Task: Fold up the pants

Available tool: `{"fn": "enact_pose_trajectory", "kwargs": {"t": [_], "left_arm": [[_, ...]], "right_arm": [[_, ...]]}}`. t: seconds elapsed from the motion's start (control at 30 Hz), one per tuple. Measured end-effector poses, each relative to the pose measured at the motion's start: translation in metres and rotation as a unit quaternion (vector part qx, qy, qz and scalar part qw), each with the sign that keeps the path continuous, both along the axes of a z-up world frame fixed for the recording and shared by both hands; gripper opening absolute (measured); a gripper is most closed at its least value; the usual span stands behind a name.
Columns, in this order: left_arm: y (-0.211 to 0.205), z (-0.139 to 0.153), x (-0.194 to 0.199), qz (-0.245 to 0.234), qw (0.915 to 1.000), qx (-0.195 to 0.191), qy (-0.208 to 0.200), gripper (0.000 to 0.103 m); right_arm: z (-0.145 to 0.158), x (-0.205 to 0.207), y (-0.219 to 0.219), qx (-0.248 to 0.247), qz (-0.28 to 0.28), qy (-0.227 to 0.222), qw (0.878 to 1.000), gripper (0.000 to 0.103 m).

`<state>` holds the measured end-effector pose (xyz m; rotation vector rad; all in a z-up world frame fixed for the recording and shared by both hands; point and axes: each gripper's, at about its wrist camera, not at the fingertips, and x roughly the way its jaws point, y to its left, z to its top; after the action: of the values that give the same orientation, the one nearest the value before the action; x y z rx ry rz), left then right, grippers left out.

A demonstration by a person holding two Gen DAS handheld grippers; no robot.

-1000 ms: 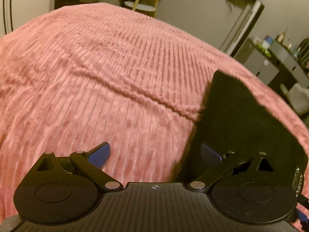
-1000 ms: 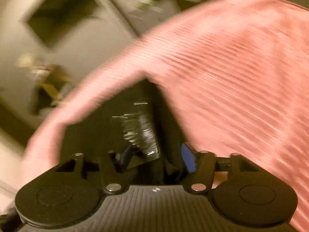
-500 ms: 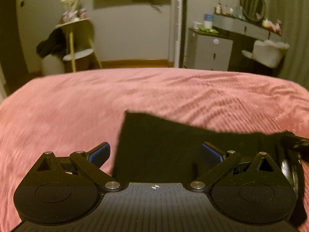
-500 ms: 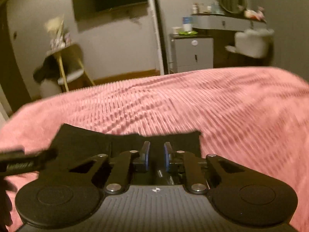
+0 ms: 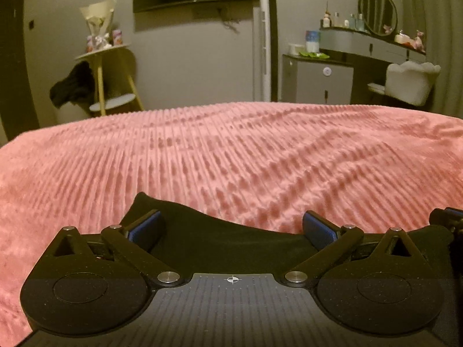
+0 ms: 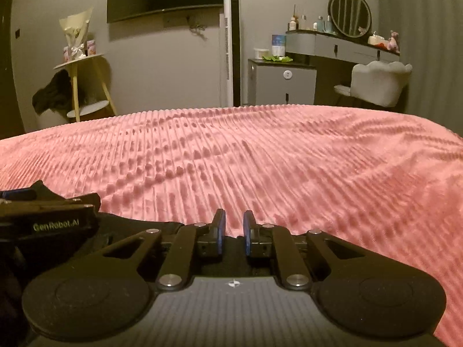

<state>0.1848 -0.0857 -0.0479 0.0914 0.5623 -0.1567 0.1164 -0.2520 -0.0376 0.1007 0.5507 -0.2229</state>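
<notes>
The left gripper [image 5: 231,225] gapes over the black pants [image 5: 220,243]; the right gripper [image 6: 230,232] is clenched, its catch hidden. Soft, limp cloth on the pink bedspread [image 5: 231,159]: pinch its corners.

Dim, warm indoor lighting in both views. Fisheye curvature bends edges; corners vignette dark. Slight softness throughout.

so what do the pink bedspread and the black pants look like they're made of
Pink bedspread: looks like plush fleece or chenille, matte, woven in raised ribs with rows of small tufts. Black pants: a soft, thin fabric, perhaps cotton or a knit; matte, smooth, its edge sagging in a curve. The fibre itself cannot be told.
</notes>
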Motion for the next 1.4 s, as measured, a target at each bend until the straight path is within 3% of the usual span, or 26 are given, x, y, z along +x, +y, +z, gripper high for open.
{"fn": "enact_pose_trajectory", "kwargs": {"t": [0.2, 0.33, 0.47, 0.53, 0.67, 0.73, 0.8, 0.83, 0.87, 0.97, 1.03, 1.1, 1.17, 1.3, 1.37, 1.4], "left_arm": [[0.001, 0.003, 0.006, -0.001, 0.9999, 0.002, 0.016, 0.103], [0.007, 0.031, -0.009, 0.001, 0.9992, 0.016, 0.036, 0.103], [0.029, 0.064, -0.045, -0.018, 0.9954, -0.019, 0.093, 0.103], [0.041, 0.067, -0.062, -0.028, 0.9909, -0.026, 0.129, 0.103], [0.045, 0.046, -0.074, -0.016, 0.9833, 0.028, 0.179, 0.103], [0.041, 0.041, -0.073, -0.015, 0.9825, 0.051, 0.179, 0.103], [0.034, 0.040, -0.068, -0.014, 0.9801, 0.071, 0.185, 0.103], [0.032, 0.039, -0.063, -0.011, 0.9789, 0.075, 0.190, 0.103], [0.031, 0.037, -0.059, -0.008, 0.9781, 0.073, 0.195, 0.103], [0.036, 0.032, -0.049, 0.008, 0.9764, 0.050, 0.210, 0.103], [0.037, 0.033, -0.049, 0.010, 0.9759, 0.047, 0.213, 0.103], [0.040, 0.036, -0.051, 0.007, 0.9760, 0.043, 0.213, 0.103], [0.046, 0.041, -0.057, 0.002, 0.9743, 0.040, 0.222, 0.103], [0.074, 0.052, -0.081, -0.017, 0.9670, 0.014, 0.254, 0.103], [0.089, 0.051, -0.095, -0.005, 0.9641, 0.000, 0.266, 0.103], [0.096, 0.047, -0.101, 0.006, 0.9613, -0.008, 0.275, 0.103]], "right_arm": [[0.002, 0.005, -0.002, 0.009, -0.002, 0.009, 1.000, 0.013], [0.035, -0.007, 0.007, -0.006, 0.000, 0.033, 0.999, 0.016], [0.066, -0.044, 0.027, -0.025, 0.010, 0.048, 0.998, 0.037], [0.069, -0.059, 0.029, -0.004, 0.028, 0.073, 0.997, 0.042], [0.050, -0.058, 0.037, -0.045, 0.025, 0.146, 0.988, 0.047], [0.043, -0.053, 0.036, -0.043, 0.021, 0.158, 0.986, 0.051], [0.038, -0.046, 0.033, -0.052, 0.015, 0.169, 0.984, 0.064], [0.034, -0.043, 0.027, -0.050, 0.006, 0.171, 0.984, 0.079], [0.032, -0.041, 0.019, -0.035, -0.002, 0.172, 0.984, 0.087], [0.028, -0.038, -0.009, 0.051, -0.017, 0.179, 0.982, 0.094], [0.027, -0.043, -0.009, 0.048, -0.011, 0.166, 0.985, 0.094], [0.032, -0.054, 0.003, 0.008, -0.009, 0.152, 0.988, 0.094], [0.041, -0.069, 0.014, -0.005, -0.005, 0.138, 0.990, 0.086], [0.061, -0.123, 0.001, 0.111, 0.013, 0.078, 0.991, 0.075], [0.064, -0.146, -0.009, 0.169, 0.003, 0.067, 0.983, 0.052], [0.063, -0.156, -0.011, 0.187, 0.000, 0.065, 0.980, 0.049]]}}
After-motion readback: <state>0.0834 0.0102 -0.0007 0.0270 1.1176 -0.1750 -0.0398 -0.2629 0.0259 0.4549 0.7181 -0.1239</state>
